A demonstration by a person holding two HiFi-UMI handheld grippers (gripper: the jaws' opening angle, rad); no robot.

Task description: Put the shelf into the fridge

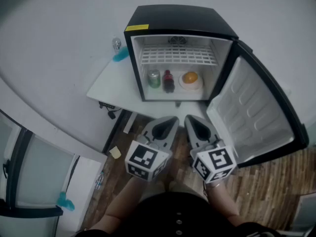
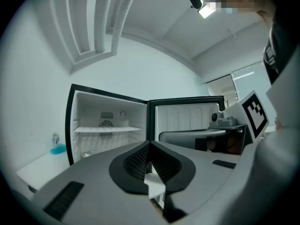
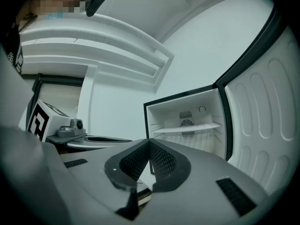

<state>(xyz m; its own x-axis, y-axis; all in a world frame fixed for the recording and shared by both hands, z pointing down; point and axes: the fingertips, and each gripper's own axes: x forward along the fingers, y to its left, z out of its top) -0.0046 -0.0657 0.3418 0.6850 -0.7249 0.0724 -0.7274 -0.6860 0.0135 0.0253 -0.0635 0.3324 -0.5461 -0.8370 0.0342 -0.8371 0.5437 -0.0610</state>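
Note:
The black mini fridge point(image 1: 180, 21) stands open, showing a white inside. A white wire shelf point(image 1: 177, 56) lies level in the upper part of the fridge; it also shows as the shelf point(image 2: 108, 129) and the shelf point(image 3: 187, 128) in the gripper views. My left gripper point(image 1: 167, 123) and right gripper point(image 1: 193, 122) hang side by side just in front of the fridge, apart from it. Both point level at the opening. The left gripper point(image 2: 149, 145) is shut with nothing between its jaws, and so is the right gripper point(image 3: 149, 145).
Below the shelf stand a green can point(image 1: 154, 78), a dark bottle point(image 1: 168, 81) and an orange on a white dish point(image 1: 190, 78). The fridge door point(image 1: 254, 112) swings wide to the right. The fridge sits on a white platform point(image 1: 106, 90), with a bottle point(image 1: 116, 44) on a blue cloth point(image 1: 120, 57) at the back left.

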